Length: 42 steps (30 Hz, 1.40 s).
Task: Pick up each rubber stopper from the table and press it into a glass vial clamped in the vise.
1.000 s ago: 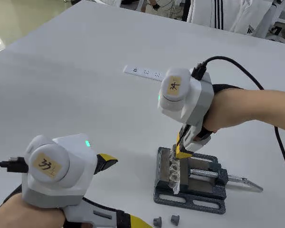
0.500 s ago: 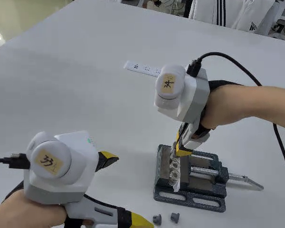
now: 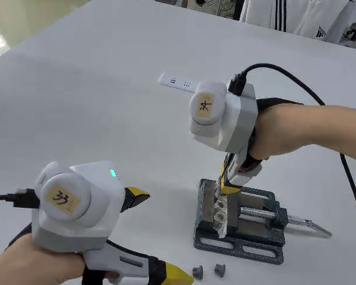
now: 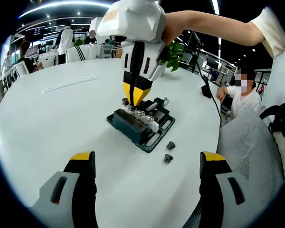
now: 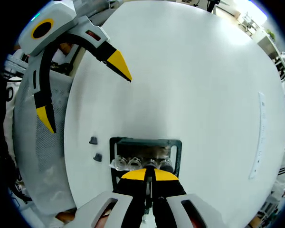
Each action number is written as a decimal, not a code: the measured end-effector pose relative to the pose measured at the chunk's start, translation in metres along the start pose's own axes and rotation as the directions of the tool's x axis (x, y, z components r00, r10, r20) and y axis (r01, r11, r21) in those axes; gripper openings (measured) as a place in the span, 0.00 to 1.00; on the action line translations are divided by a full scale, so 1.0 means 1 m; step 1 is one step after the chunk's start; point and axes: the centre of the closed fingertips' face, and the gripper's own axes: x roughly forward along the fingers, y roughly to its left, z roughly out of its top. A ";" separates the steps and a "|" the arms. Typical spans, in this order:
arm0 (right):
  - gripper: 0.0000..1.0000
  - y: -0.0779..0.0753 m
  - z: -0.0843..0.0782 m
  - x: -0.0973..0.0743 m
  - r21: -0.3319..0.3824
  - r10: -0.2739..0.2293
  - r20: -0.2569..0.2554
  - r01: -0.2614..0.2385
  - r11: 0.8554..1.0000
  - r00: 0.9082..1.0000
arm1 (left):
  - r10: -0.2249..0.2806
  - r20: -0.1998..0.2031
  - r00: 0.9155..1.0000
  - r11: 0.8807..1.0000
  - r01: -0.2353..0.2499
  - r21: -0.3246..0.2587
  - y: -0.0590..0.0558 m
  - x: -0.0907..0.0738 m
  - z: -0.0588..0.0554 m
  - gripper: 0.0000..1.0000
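The right gripper (image 3: 228,189), yellow-tipped jaws pressed together, is hovering at the end of the row of clear glass vials (image 3: 219,209) clamped in the dark grey metal vise (image 3: 240,248), perhaps touching one. The left gripper (image 4: 147,159) is hanging wide open, and two small grey rubber stoppers (image 3: 197,272) are lying on the white table (image 3: 107,89) just beside the vise.

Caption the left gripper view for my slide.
Open left gripper faces the vise as the shut right gripper points down at its vials; two stoppers lie nearby.
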 end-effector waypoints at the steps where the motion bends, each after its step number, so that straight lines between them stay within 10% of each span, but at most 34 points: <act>1: 0.00 0.000 0.000 0.000 0.002 0.002 0.003 -0.002 1.000 1.000 | 0.001 -0.001 1.000 1.000 -0.001 0.001 0.000 0.000 0.000 0.90; 42: 0.00 0.000 -0.004 -0.003 -0.030 -0.027 0.077 0.029 0.999 0.997 | 0.030 0.034 0.999 0.999 -0.030 0.021 0.011 -0.011 0.012 0.90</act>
